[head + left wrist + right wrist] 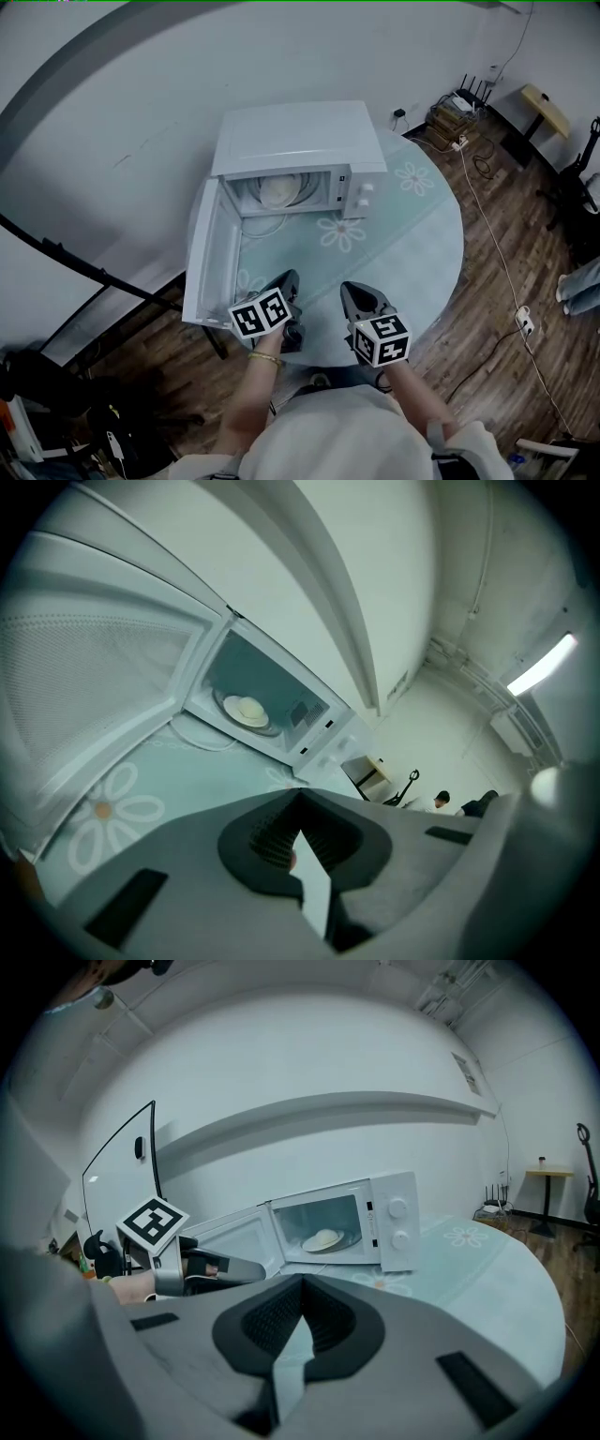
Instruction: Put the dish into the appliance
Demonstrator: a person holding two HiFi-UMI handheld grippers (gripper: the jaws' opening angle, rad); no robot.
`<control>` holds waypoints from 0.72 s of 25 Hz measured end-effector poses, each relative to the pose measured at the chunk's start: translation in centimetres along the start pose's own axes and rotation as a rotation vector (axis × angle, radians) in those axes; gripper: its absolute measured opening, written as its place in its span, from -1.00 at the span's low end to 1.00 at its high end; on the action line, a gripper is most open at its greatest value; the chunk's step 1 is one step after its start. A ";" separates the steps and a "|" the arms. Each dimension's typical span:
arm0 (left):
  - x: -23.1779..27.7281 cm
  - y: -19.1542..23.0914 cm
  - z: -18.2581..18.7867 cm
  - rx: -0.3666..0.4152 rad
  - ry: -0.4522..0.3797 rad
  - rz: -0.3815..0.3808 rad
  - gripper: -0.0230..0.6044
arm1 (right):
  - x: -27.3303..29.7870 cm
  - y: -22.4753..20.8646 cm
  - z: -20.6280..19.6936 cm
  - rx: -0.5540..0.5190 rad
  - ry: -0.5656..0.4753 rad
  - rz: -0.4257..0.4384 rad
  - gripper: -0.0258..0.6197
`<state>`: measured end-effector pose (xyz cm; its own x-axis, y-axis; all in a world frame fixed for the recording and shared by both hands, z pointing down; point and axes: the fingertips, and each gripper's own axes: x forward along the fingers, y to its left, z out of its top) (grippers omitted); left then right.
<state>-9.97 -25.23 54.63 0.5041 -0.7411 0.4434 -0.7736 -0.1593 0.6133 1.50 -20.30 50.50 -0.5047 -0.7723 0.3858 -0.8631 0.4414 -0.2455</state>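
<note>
The white microwave (pixel 295 141) stands at the back of the round table with its door (pixel 208 258) swung wide open to the left. A pale dish (pixel 277 192) lies on the turntable inside; it also shows as the dish (pixel 248 710) in the left gripper view and the dish (pixel 324 1239) in the right gripper view. My left gripper (pixel 284 281) hovers near the table's front edge beside the door, jaws shut with nothing between them (pixel 298 803). To its right, the right gripper (pixel 352 292) is also shut and empty (pixel 302 1288). Both are well short of the oven's opening.
The table (pixel 422 244) carries a pale green cloth with daisy prints. Cables and a power strip (pixel 523 322) lie on the wooden floor at right, and a small side table (pixel 544 111) stands at the far right. A dark stand (pixel 84 272) runs along the left.
</note>
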 end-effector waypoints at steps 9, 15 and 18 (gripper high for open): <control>-4.6 -1.2 -3.1 0.091 0.043 0.021 -0.88 | -2.4 1.3 -1.1 0.015 0.010 -0.006 -0.90; -6.4 -1.3 -5.0 0.087 0.079 -0.003 -0.89 | -3.6 2.5 -1.9 0.009 0.017 0.000 -0.90; -7.1 -0.6 -5.7 0.084 0.093 0.011 -0.89 | -3.8 3.3 -2.2 0.004 0.020 0.006 -0.90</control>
<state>-10.88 -16.20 54.84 0.5260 -0.6802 0.5105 -0.8066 -0.2086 0.5531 0.55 -14.92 50.24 -0.5104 -0.7603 0.4018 -0.8599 0.4443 -0.2514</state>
